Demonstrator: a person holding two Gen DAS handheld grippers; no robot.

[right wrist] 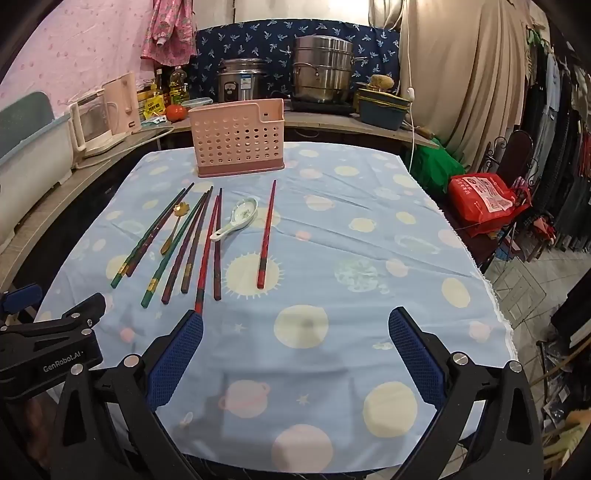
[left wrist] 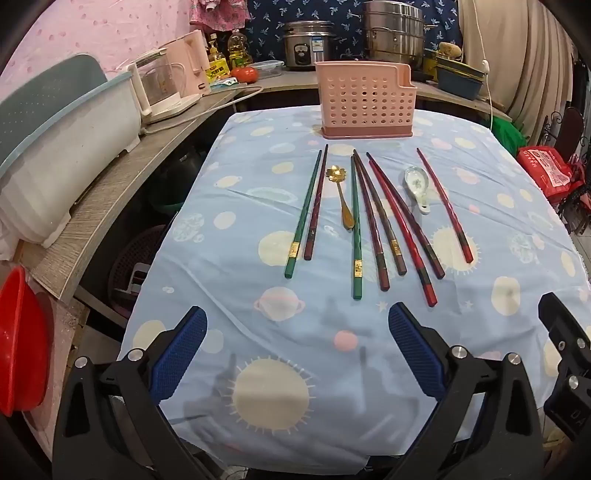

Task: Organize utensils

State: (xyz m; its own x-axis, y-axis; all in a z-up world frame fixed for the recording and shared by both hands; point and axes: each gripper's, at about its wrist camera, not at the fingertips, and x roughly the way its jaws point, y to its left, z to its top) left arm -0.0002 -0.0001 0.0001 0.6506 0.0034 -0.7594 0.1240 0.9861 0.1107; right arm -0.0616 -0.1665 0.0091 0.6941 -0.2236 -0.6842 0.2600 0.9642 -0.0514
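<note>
Several green, dark red and bright red chopsticks (left wrist: 373, 218) (right wrist: 192, 243) lie side by side on the blue planet-print tablecloth (left wrist: 280, 332) (right wrist: 332, 288). Among them rest a gold spoon (left wrist: 343, 199) (right wrist: 173, 225) and a white ceramic spoon (left wrist: 417, 188) (right wrist: 236, 218). One red chopstick (left wrist: 445, 205) (right wrist: 266, 234) lies apart on the right. A pink perforated utensil holder (left wrist: 365, 101) (right wrist: 238, 138) stands upright behind them. My left gripper (left wrist: 297, 325) hovers open over the cloth in front of the chopsticks. My right gripper (right wrist: 295, 328) is open too, nearer the right side, nothing between its fingers.
A counter at the back carries a pink kettle (left wrist: 173, 77) (right wrist: 110, 110), oil bottles, a tomato (left wrist: 245, 74), a rice cooker (left wrist: 308, 42) (right wrist: 242, 83) and a steel steamer pot (left wrist: 393, 31) (right wrist: 323, 70). A red bag (right wrist: 484, 199) sits right of the table, a red basin (left wrist: 20, 347) at the left.
</note>
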